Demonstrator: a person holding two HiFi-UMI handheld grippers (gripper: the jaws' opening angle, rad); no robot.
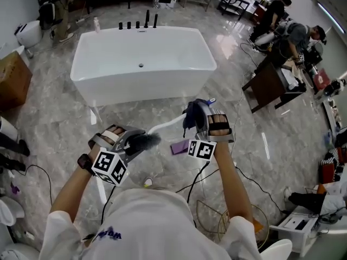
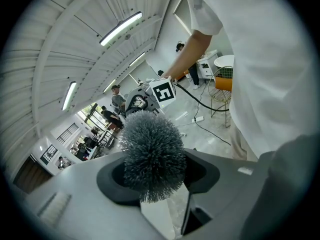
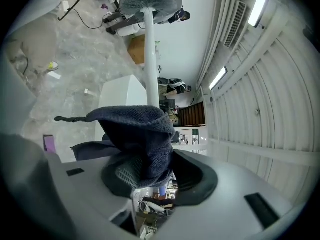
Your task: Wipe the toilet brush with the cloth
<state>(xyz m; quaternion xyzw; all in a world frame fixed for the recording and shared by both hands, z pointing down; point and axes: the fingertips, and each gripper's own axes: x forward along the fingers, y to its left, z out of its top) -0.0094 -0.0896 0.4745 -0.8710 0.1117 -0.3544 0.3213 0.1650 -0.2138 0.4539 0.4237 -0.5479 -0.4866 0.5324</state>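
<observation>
The grey marble floor lies open to the left of both grippers and between them and the white bathtub, whose near edge runs across the view just beyond the brush. To the right, past more bare floor, stands a dark wooden table.

The toilet brush is held in the air over the floor, nearly level, with its white handle running up to the right. The left gripper has its jaws closed narrow on the grey bristle head. The right gripper has its jaws part-way apart, with the dark blue cloth bunched between them and wrapped round the far end of the handle.

Below the handle a small purple thing lies on the floor. Black cables trail near the person's body.
</observation>
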